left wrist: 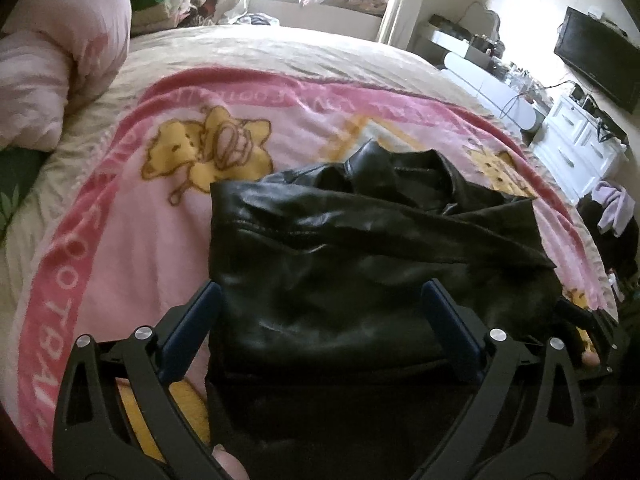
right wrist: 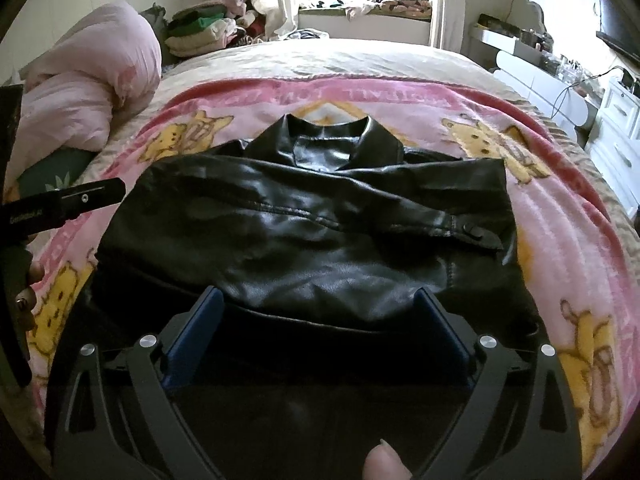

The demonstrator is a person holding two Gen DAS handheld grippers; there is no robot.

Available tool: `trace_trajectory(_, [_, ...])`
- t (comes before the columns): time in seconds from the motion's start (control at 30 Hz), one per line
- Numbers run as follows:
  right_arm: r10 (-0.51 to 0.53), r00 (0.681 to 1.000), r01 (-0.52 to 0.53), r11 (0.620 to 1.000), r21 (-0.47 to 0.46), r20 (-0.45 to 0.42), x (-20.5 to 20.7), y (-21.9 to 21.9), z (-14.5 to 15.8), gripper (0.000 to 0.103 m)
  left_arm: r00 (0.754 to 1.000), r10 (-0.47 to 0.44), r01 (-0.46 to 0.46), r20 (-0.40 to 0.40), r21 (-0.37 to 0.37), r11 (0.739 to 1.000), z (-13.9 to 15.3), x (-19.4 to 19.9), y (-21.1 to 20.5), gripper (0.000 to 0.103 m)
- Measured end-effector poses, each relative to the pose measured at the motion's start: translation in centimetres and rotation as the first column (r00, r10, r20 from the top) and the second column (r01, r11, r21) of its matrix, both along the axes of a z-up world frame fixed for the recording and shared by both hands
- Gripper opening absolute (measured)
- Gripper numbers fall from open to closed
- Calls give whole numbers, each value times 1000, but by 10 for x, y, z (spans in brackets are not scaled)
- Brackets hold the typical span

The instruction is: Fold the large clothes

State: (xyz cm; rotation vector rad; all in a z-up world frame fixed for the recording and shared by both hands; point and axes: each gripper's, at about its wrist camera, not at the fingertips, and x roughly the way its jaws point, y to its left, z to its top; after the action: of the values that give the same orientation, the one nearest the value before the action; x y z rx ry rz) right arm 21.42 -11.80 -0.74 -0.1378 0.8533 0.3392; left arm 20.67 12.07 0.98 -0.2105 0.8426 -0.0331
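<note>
Both your left gripper [left wrist: 320, 334] and right gripper [right wrist: 318, 334] gape wide and empty over the jacket [right wrist: 312, 240] on the blanket [right wrist: 560, 240] — sleeves look folded in, so next comes the hem — grab it and fold toward the collar [right wrist: 332, 136].

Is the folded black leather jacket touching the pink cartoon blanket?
Touching. In the right wrist view the black leather jacket lies flat on the pink cartoon blanket.

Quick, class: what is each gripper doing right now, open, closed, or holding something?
Left gripper: open, holding nothing, above the black leather jacket.
Right gripper: open, holding nothing, also above the jacket.
</note>
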Motion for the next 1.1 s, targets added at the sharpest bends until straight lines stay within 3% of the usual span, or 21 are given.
trace_trajectory(1.1, [-15, 994, 12, 1000, 29, 112, -40, -7, 48, 95, 991, -35, 31, 127, 27, 999, 49, -56, -9, 94])
